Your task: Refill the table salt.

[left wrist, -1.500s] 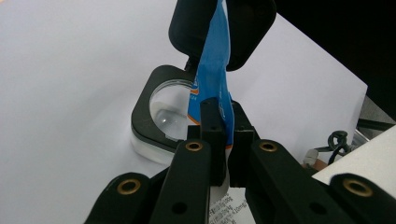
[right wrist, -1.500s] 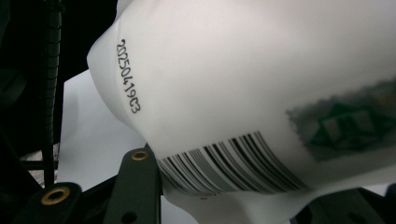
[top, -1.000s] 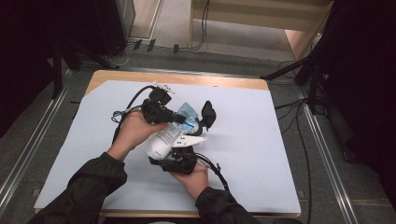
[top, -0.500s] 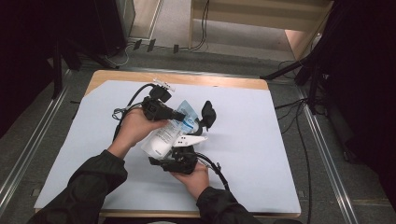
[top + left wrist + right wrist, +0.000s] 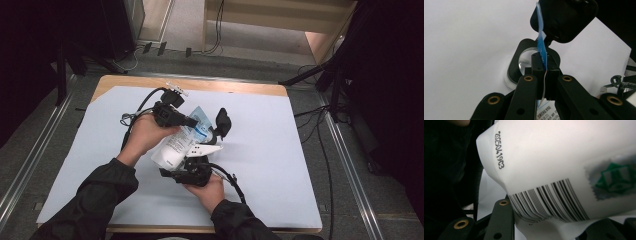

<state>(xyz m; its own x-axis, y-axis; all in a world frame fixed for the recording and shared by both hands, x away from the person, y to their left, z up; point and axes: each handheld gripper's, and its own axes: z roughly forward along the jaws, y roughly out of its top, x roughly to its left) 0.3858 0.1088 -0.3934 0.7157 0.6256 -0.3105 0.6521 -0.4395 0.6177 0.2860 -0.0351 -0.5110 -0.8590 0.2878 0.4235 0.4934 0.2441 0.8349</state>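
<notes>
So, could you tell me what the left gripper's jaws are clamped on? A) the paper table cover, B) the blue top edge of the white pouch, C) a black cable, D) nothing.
B: in the left gripper view, the left gripper pinches the pouch by its thin blue edge.

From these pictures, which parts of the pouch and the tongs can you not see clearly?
- Pouch print: too small in the high view.
- Pouch lower end: hidden by the right tongs and hand.
- Right tongs' pads: covered by the pouch in the right gripper view.
- Pouch body: behind the left tongs, left gripper view.
</notes>
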